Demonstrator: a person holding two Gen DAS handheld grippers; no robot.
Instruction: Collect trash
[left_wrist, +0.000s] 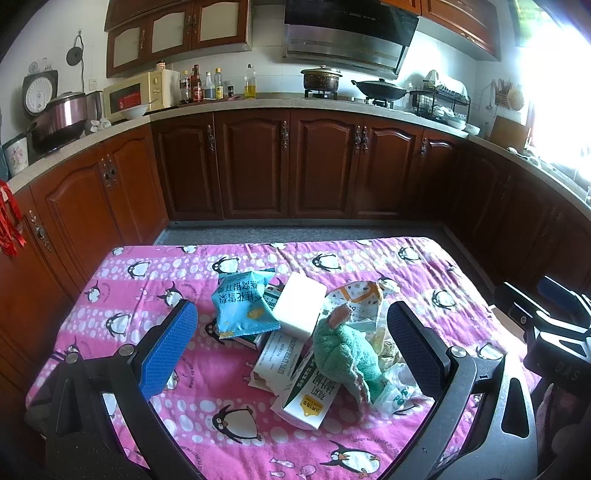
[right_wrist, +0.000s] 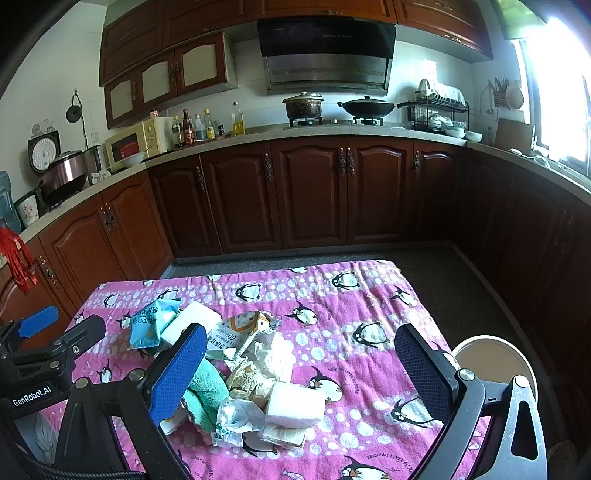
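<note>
A heap of trash lies on the pink penguin cloth (left_wrist: 184, 406) (right_wrist: 369, 295). In it are a blue snack bag (left_wrist: 242, 302) (right_wrist: 149, 325), a white block (left_wrist: 299, 304) (right_wrist: 192, 321), a green cloth (left_wrist: 343, 347) (right_wrist: 207, 391), a milk carton (left_wrist: 310, 395), crumpled paper (right_wrist: 258, 373) and a white tissue pack (right_wrist: 293, 404). My left gripper (left_wrist: 291, 347) hangs open above the heap, which shows between its fingers. My right gripper (right_wrist: 303, 365) is open too, with the crumpled paper and tissue pack between its fingers. Neither holds anything.
A round bin (right_wrist: 491, 363) with a pale inside stands on the floor by the table's right edge. Dark wooden cabinets (left_wrist: 288, 166) and a countertop with pots and bottles ring the room. The right gripper's body (left_wrist: 554, 325) shows at the left wrist view's right edge.
</note>
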